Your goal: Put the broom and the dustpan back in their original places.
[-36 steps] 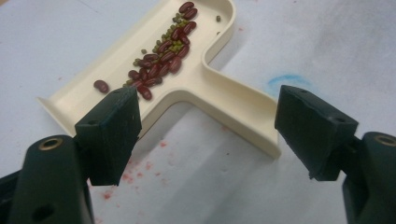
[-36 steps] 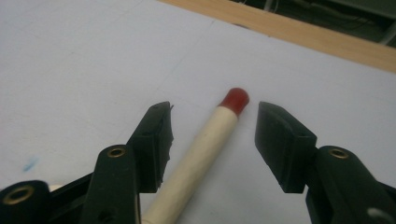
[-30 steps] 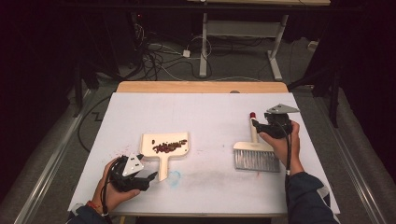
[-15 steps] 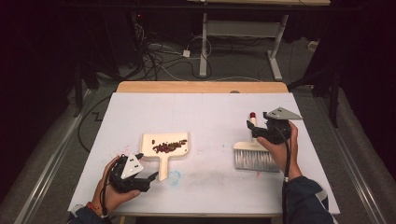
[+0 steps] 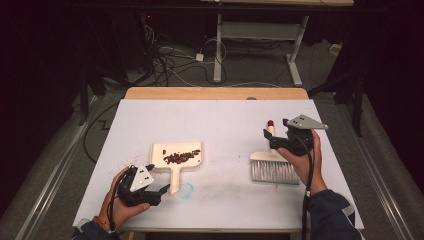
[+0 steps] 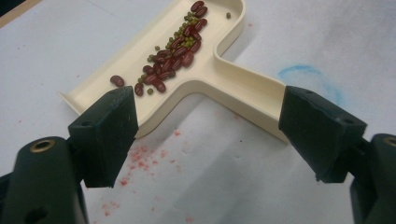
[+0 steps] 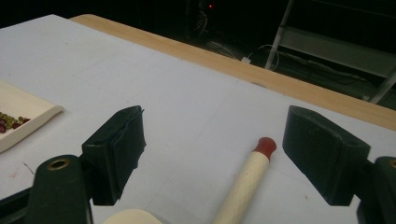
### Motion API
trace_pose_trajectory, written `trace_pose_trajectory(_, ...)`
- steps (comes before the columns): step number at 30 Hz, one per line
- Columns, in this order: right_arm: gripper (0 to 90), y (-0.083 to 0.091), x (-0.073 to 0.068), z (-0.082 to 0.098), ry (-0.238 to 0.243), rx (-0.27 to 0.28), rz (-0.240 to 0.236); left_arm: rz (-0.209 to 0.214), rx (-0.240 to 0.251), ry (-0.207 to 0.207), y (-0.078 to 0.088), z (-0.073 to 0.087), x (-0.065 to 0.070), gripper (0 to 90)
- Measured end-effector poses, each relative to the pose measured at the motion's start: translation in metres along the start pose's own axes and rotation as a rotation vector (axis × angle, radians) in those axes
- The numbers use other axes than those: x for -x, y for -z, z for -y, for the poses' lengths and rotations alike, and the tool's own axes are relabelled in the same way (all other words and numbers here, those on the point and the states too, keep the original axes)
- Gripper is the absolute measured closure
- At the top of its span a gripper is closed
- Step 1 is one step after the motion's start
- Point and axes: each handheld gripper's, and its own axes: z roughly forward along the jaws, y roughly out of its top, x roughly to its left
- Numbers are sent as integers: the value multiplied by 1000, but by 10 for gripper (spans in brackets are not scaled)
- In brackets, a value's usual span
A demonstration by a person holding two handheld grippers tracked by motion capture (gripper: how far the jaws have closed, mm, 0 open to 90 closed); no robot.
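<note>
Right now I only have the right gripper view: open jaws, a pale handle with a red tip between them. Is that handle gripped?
Observer: No. The right gripper has just been opening; the brush handle lies on the table between the jaws, touching neither pad.
Operator: What's at the other end of that handle?
Observer: The high view shows a hand brush lying flat, its grey bristles pointing toward the person.
Operator: I see the edge of a tray with beans. Is the left side holding it?
Observer: No. The left gripper is open, with the dustpan handle ahead of its jaws. Red and green beans lie in the pan.
</note>
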Motion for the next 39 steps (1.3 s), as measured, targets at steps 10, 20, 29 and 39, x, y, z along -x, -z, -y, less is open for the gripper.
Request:
trace_pose_trajectory(10, 218, 10, -5, -4, 33, 6, -8, 9, 0, 0, 1, -1, 1, 198)
trace_pose_trajectory(20, 212, 22, -13, -5, 73, 13, -23, 15, 0, 12, 1, -1, 2, 198)
trace_pose_trajectory(29, 213, 30, -19, -10, 106, 19, -30, 12, 8, 2, 1, -2, 2, 198)
trace_pose_trajectory(39, 218, 45, -35, -12, 158, 19, -61, 15, 11, 2, 1, -2, 3, 198)
